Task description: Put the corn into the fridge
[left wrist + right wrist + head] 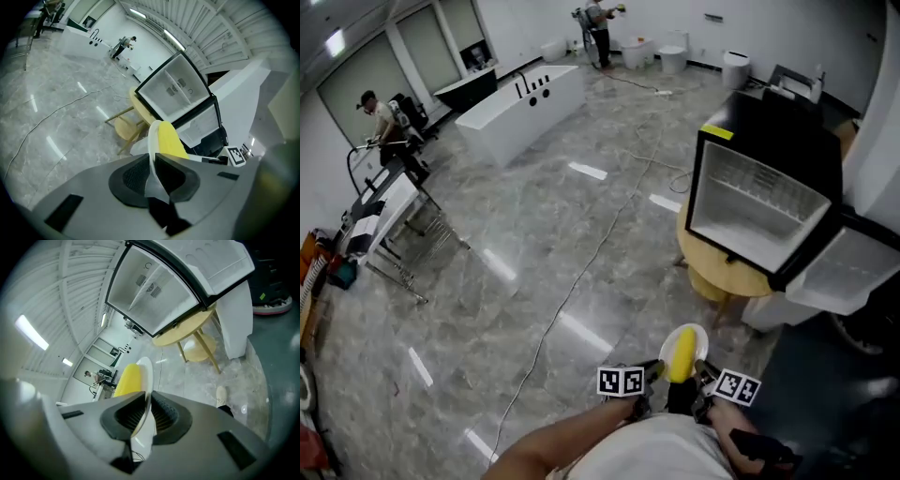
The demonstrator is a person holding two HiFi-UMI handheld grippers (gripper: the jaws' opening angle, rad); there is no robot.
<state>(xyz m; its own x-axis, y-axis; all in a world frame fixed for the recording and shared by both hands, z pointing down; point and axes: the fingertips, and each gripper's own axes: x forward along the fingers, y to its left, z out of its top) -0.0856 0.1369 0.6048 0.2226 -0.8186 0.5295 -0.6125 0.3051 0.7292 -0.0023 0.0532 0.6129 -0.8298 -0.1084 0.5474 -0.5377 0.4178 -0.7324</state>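
Note:
A yellow corn cob (681, 354) lies on a small white plate (697, 335), held low in the head view in front of the person's body. My left gripper (654, 372) is shut on the plate's left rim (152, 140), with the corn (169, 139) just past its jaws. My right gripper (701, 371) is shut on the opposite rim (146, 376), the corn (127, 378) beside it. The small fridge (761, 187) stands open ahead on a round wooden table (712, 265); its white inside (174, 86) looks bare. Its door (848, 272) swings out to the right.
A wooden stool (123, 126) sits under the round table. A cable (581, 272) runs across the shiny grey floor. A long white counter (520, 108) stands far back, and people are at the far wall and the left desk. A shoe (221, 393) shows below.

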